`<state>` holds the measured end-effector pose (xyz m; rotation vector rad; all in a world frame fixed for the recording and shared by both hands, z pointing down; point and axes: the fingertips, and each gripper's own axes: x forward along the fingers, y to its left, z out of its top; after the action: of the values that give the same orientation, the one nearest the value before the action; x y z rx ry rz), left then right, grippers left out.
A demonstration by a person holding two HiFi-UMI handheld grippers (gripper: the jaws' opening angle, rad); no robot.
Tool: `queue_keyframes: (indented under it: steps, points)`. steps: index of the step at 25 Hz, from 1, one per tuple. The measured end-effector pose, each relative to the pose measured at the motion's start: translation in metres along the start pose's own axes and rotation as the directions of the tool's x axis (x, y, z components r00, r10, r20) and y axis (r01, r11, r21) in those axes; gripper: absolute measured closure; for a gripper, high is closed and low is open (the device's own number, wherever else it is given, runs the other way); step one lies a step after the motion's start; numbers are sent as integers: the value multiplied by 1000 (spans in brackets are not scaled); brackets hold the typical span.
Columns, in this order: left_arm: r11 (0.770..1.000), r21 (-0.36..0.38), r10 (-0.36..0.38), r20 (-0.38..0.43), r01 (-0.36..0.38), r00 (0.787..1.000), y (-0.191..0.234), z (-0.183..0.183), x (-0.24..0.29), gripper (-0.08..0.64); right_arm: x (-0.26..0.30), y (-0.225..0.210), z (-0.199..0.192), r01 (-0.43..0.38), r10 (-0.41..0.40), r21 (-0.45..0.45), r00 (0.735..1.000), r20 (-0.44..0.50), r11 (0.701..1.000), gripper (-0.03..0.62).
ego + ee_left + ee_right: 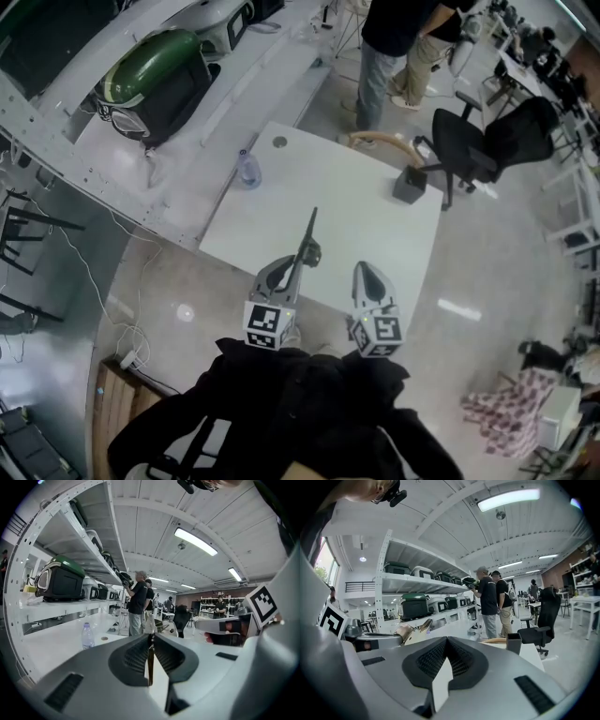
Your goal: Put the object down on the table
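White bench (pixel 375 234) in a workshop, shelving along one side. On it: water bottle (pixel 248 170) near the far-left corner, dark box (pixel 410 184) at the far-right edge, well apart.

Left gripper (pixel 295 265) clenched on a thin dark tool (pixel 310 230). In the left gripper view the shaft is pinched between the closed jaws. The tool points away from the person, over the bench's near part. Contact with the bench cannot be judged.

Right gripper (pixel 367 274) just beside the left, jaws together, nothing between them.
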<state>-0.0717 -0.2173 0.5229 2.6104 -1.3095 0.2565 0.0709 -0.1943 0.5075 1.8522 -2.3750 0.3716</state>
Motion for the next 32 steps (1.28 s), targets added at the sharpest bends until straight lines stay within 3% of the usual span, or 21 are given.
queue_keyframes:
  steps: [11, 14, 23, 32]
  points:
    - [997, 82, 0, -65, 5, 998, -3, -9, 30, 529, 14, -22, -21, -13, 14, 40, 999, -39, 999, 591]
    - [991, 135, -7, -88, 19, 996, -6, -13, 36, 529, 15, -28, -27, -17, 19, 48, 999, -51, 999, 589]
    - [959, 277, -23, -155, 66, 988, -6, -28, 65, 529, 18, -35, -35, -35, 38, 61, 998, -59, 998, 591]
    - [893, 436, -18, -216, 113, 976, -10, -42, 94, 529, 18, -45, -48, -28, 32, 67, 997, -68, 997, 589]
